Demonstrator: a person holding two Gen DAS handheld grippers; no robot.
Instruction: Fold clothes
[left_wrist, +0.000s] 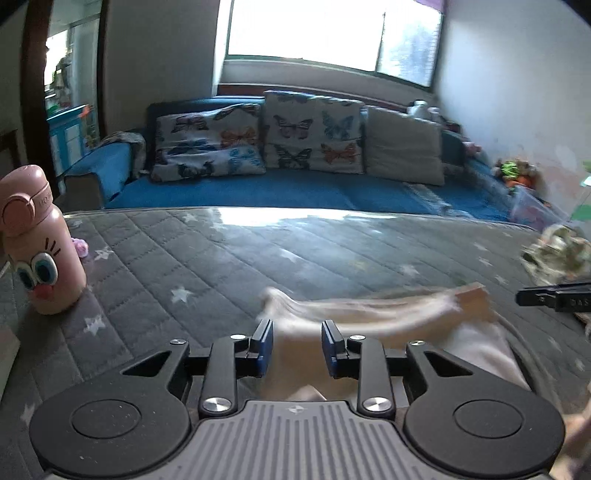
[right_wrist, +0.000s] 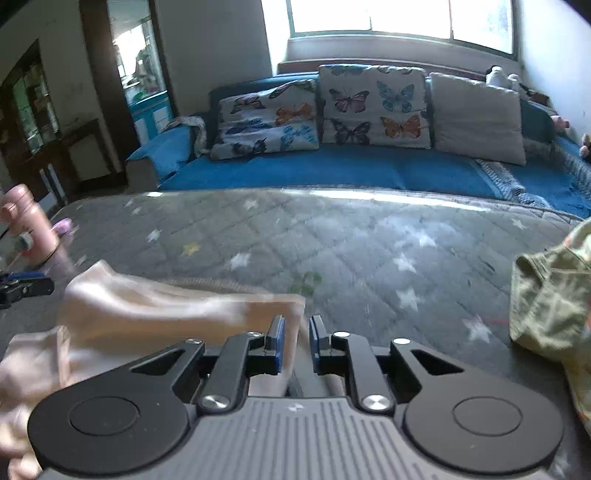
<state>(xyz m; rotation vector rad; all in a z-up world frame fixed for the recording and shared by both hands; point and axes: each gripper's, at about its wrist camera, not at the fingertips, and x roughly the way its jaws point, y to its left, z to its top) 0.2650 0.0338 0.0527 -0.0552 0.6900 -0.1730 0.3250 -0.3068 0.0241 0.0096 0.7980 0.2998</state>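
A pale pink garment lies stretched across the grey star-patterned quilted surface, blurred by motion. My left gripper is open, its blue-padded fingers standing wide apart over the garment's left part. In the right wrist view the same garment runs leftward from my right gripper, whose jaws stand slightly apart with the garment's right edge lying between them. The right gripper shows at the right edge of the left view, and the left gripper shows at the left edge of the right view.
A pink cartoon-faced bottle stands at the left of the surface. A crumpled green patterned garment lies at the right. Behind the surface is a blue sofa with butterfly cushions.
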